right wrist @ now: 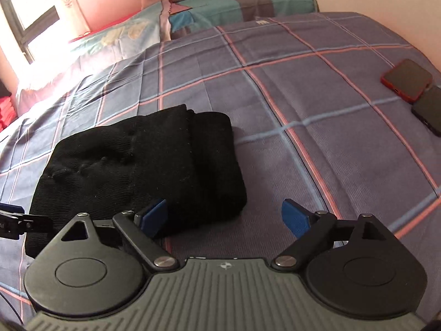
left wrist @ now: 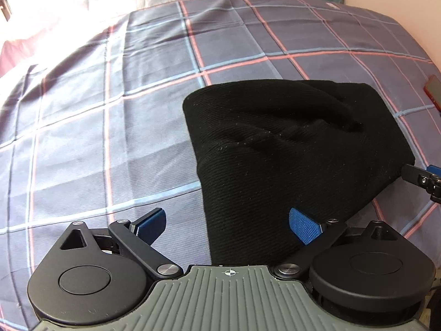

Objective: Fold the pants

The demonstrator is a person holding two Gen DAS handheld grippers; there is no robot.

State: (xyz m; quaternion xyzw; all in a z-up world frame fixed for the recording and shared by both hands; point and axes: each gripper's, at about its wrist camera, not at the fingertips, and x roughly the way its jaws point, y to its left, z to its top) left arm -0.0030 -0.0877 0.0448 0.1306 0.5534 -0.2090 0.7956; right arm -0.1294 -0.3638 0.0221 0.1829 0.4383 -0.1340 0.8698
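1. Plaid bedsheet (left wrist: 96, 110), grey-blue w/ pink & light-blue lines, covers the bed under both tongs; pillows (right wrist: 124, 33) at the far end, bright window (right wrist: 30, 24) far left in the right wrist view.
2. Black pants (left wrist: 275, 165) lie folded into a thick, compact bundle w/ ribbed knit texture and soft creases on top; layered fold edges show on its far right side in the right wrist view.
3. Left gripper (left wrist: 228, 226) is spread wide, holding nothing: right pad over the bundle's near edge, left pad over bare sheet.
4. Right gripper (right wrist: 224, 216) also spread wide & empty; left pad at the bundle's near right corner, right pad over sheet.
5. Bare sheet runs left of the left gripper and ahead-right of the right one.
6. Red-cased phone (right wrist: 406, 78) and a dark phone (right wrist: 428, 109) lie touching, far right, well apart from the pants.
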